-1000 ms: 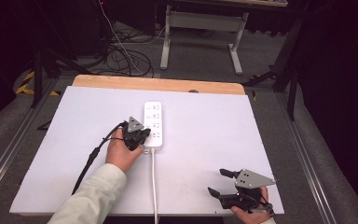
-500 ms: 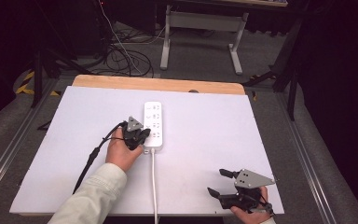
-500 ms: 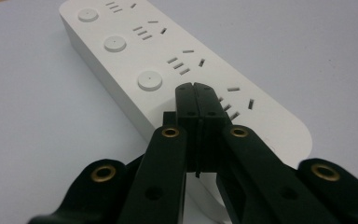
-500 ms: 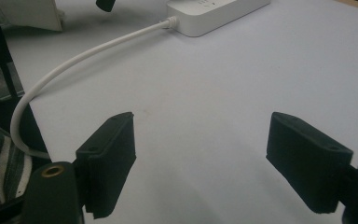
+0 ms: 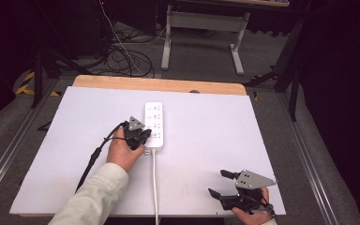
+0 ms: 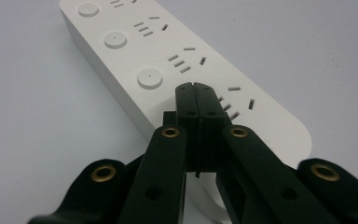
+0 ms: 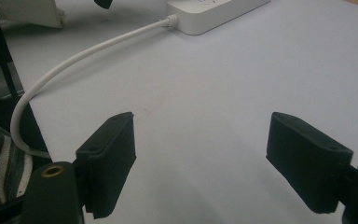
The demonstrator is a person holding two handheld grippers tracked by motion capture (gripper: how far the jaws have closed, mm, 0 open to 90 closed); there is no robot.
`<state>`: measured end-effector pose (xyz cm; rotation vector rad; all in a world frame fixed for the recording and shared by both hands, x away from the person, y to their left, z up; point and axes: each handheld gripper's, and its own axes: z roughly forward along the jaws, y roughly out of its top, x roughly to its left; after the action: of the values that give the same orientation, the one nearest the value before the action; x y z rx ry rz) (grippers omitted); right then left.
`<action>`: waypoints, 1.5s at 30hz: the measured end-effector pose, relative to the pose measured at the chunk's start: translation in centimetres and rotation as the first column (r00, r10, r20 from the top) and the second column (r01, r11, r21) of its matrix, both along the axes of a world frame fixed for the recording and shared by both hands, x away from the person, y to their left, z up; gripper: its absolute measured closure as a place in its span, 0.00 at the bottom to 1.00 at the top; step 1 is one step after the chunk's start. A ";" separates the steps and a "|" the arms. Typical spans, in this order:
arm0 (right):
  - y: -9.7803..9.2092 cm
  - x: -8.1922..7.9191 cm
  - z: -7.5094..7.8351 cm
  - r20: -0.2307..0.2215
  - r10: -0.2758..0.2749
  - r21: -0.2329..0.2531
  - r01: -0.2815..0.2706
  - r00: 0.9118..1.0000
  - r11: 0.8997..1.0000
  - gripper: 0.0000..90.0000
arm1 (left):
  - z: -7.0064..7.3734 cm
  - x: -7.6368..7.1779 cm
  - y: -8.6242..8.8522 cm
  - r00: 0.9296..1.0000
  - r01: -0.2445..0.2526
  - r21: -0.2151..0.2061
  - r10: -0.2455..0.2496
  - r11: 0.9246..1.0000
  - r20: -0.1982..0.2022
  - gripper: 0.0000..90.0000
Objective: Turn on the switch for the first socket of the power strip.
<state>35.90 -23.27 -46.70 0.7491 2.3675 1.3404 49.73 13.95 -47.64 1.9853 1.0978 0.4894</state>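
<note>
A white power strip [image 5: 153, 123] lies lengthwise in the middle of the white table [image 5: 65, 140], its white cable [image 5: 154, 187] running off the near edge. My left gripper [image 5: 145, 135] is at the strip's near left corner. In the left gripper view its jaws are shut together with nothing between them, and the gripper [image 6: 196, 87] has its tips over the strip [image 6: 135, 51], just beside the nearest round button [image 6: 149, 78]. I cannot tell whether the tips touch. My right gripper [image 5: 218, 183] rests at the near right of the table, open [image 7: 205, 154] over bare tabletop.
A wooden strip [image 5: 159, 84] borders the table's far edge. Behind it stand a metal table frame [image 5: 201, 28] and loose black cables [image 5: 122, 58] on the floor. In the right gripper view the cable [image 7: 84, 53] curves off the table's edge at left.
</note>
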 end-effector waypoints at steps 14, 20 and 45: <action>-0.1 0.1 0.0 0.000 -0.005 -0.005 0.005 1.000 1.000 0.27 | 0.8 -0.2 0.6 1.000 0.016 -0.029 -0.015 0.999 0.011 1.00; -0.2 0.1 0.0 0.002 -0.006 -0.002 0.006 1.000 1.000 0.27 | 2.5 -0.8 1.3 0.999 0.026 -0.049 -0.025 0.998 0.034 1.00; -0.2 0.0 0.1 0.005 -0.010 0.002 0.010 1.000 1.000 0.27 | 8.8 -4.6 2.2 0.983 0.151 -0.103 -0.139 0.983 0.121 0.85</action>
<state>35.95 -23.48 -46.64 0.7567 2.3556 1.3395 45.17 16.20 -38.80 1.8986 0.8839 0.4474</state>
